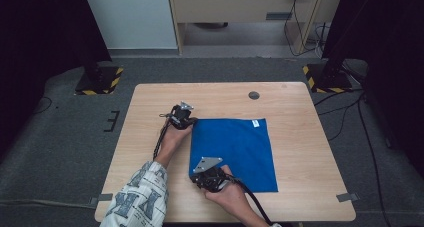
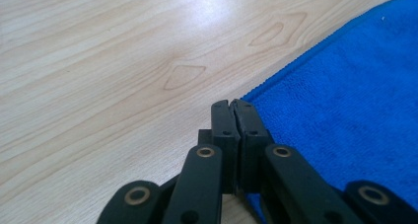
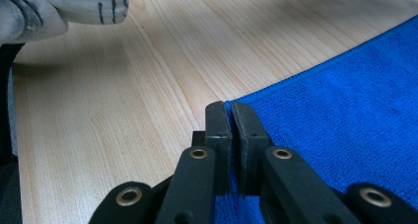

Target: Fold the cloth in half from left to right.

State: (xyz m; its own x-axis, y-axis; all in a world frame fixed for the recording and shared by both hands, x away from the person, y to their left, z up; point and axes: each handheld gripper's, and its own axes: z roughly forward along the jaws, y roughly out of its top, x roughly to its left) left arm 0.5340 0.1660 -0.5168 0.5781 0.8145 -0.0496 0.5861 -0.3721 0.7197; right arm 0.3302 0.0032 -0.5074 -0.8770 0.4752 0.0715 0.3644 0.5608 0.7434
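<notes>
Blue cloth (image 1: 235,152) lies flat mid-counter (image 1: 150,112). My left gripper (image 1: 192,121) is clamped on its far-left corner, right gripper (image 1: 196,177) clamped on its near-left corner. Risk: thin pinches, so a corner slips out if I lift unevenly.

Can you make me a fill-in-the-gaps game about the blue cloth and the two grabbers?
1. The cloth lying on the table is the colour ____.
2. The left gripper is closed at a ____ of the cloth.
3. The right gripper has its jaws ____ at the cloth's near left corner.
4. The table top is made of ____.

Missing words: blue; corner; shut; wood
</notes>
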